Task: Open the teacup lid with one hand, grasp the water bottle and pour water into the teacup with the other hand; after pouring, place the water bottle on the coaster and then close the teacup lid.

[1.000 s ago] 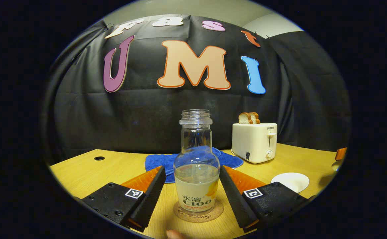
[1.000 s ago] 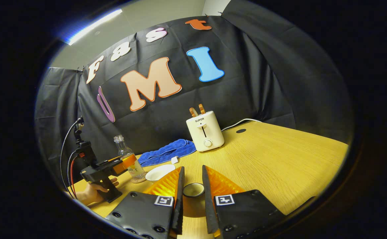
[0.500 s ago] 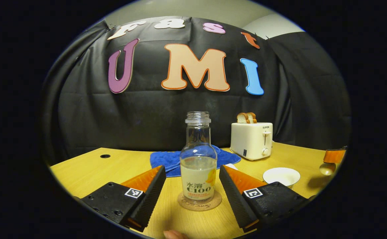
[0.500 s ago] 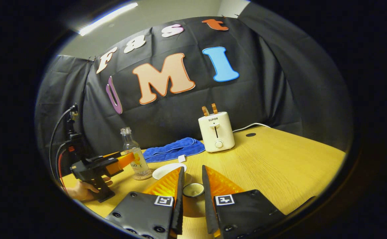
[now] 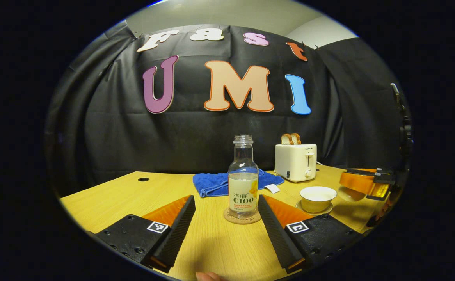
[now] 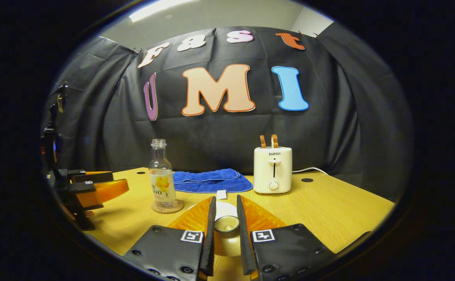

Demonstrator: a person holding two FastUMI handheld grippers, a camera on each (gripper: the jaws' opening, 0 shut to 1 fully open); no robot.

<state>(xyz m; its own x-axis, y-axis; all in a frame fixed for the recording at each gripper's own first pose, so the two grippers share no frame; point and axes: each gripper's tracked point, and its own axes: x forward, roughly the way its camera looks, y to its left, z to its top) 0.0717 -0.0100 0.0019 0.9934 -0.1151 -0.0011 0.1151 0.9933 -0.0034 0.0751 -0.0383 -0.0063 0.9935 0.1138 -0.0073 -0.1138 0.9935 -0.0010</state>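
I am working over the wooden table [image 5: 106, 197], and judging by how things lie, most of the task is behind me. The water bottle [image 5: 243, 181] is standing on its coaster [image 5: 242, 217], so pouring and setting down look done. It is standing upright, its long axis straight up and down, its uncapped mouth pointing at the ceiling, with some water in its lower part. From my right gripper view the same bottle [image 6: 161, 175] is standing left of centre, in front of the blue towel [image 6: 208, 180] and well apart from the toaster [image 6: 272, 169].

The teacup [image 5: 317, 194] is sitting open on its saucer, to the right of the bottle and near it. I cannot tell how much water is in it.

My left gripper [image 5: 226, 199] is hanging spread wide and empty, short of the bottle and touching nothing. My right gripper [image 6: 224, 201] is pinching the teacup lid [image 6: 226, 224] between nearly closed fingers; the lid seems to be lying roughly level, top side up, though I cannot be sure of its tilt.

What I am judging as left: bringing the lid over the cup, lowering it and letting go.
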